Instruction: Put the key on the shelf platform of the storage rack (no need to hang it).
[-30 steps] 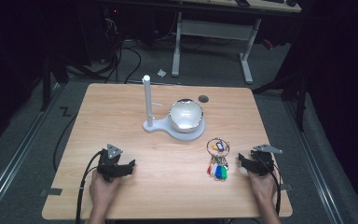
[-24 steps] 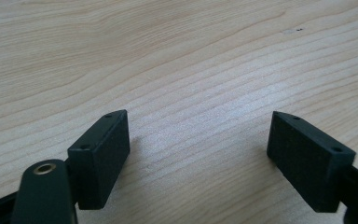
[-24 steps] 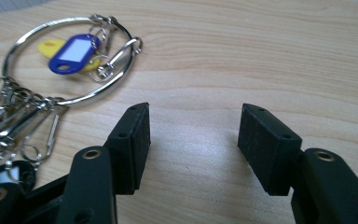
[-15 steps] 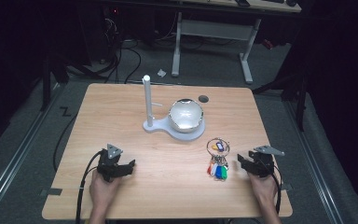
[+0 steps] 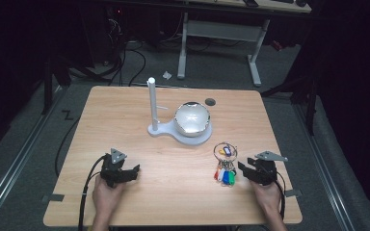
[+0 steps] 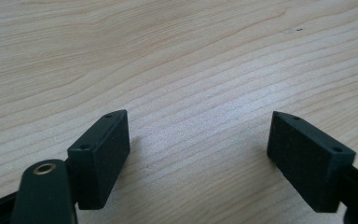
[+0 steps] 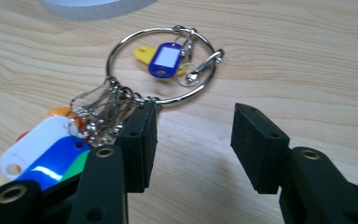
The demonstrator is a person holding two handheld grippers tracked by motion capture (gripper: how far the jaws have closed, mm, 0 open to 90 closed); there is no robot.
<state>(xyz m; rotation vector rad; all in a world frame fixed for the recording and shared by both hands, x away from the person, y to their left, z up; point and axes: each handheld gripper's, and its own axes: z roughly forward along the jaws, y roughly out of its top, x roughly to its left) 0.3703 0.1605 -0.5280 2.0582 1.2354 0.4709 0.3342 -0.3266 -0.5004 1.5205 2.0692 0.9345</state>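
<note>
A steel key ring with coloured tags lies flat on the wooden table, right of centre. My right gripper sits just to its right and points at it. In the right gripper view the right gripper is open and its jaws have just been closing. Only bare wood lies between the pads, and one jaw tip reaches the ring's near edge beside the clips. The blue tag rests inside the ring. My left gripper rests at the front left, and its jaws stand wide open over bare wood.
A white stand with an upright post and a shiny dome sits mid-table behind the keys; its base edge is close beyond the ring. A small round hole lies near the far edge.
The right gripper has edged slightly left toward the key ring. The left gripper and the keys have stayed where they were.
</note>
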